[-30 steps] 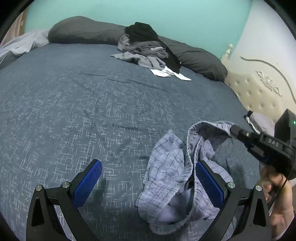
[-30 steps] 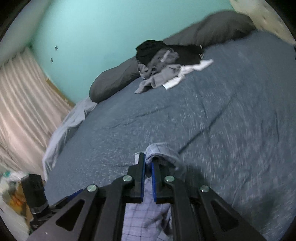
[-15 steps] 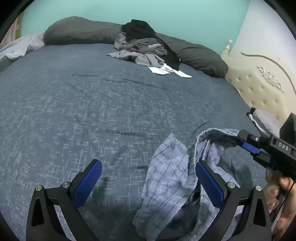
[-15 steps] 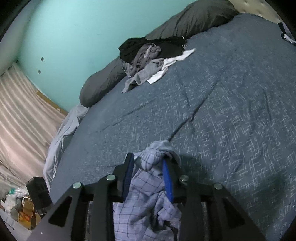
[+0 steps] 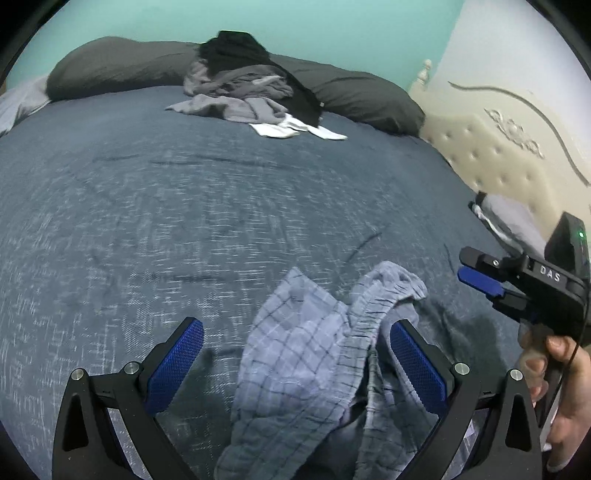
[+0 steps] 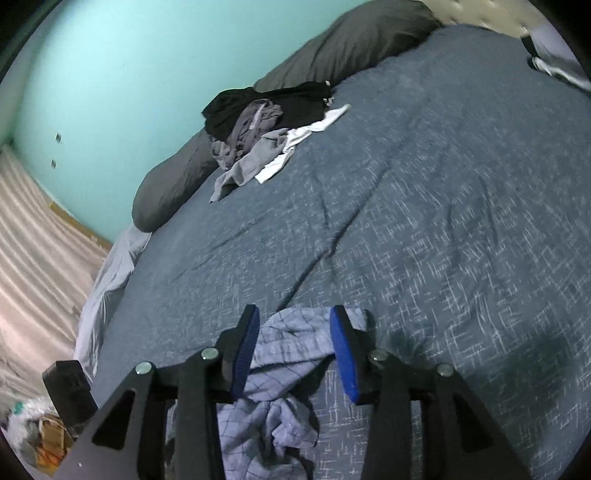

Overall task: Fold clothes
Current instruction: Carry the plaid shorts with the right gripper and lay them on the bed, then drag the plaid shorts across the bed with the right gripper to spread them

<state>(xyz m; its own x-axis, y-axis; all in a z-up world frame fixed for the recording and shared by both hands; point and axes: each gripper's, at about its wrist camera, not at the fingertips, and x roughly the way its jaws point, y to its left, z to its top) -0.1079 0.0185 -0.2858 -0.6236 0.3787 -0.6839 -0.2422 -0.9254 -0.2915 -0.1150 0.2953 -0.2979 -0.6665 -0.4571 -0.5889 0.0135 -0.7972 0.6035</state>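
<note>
A crumpled pair of light-blue plaid shorts (image 5: 314, 354) lies in a heap on the near part of a bed covered with a dark blue, white-flecked bedspread (image 5: 184, 221), its gathered waistband uppermost. The left gripper (image 5: 295, 362) hangs over the garment with its jaws spread wide; the cloth sits between its blue-padded fingers (image 5: 173, 365) and lies against the right-hand pad, while the left-hand pad stands clear of it. The right gripper (image 6: 293, 347), held in a person's hand (image 5: 561, 387) at the right edge of the left wrist view, has just been opening its jaws, and they now stand apart. In the right wrist view the plaid fabric bunches up between its blue pads (image 6: 343, 354), which flank the cloth without pinching it; in the left wrist view the same gripper sits just to the right of the waistband, clear of the heap.

At the far side of the bed, a pile of unfolded clothes (image 5: 247, 88), black on top of grey with a white piece (image 5: 295, 129) trailing from its edge, rests against two long dark grey pillows (image 5: 118, 62) set along a turquoise wall (image 5: 258, 18). A cream tufted headboard (image 5: 498, 155) stands to the right in the left wrist view. A pale striped curtain (image 6: 33, 266) hangs at the left of the right wrist view.
</note>
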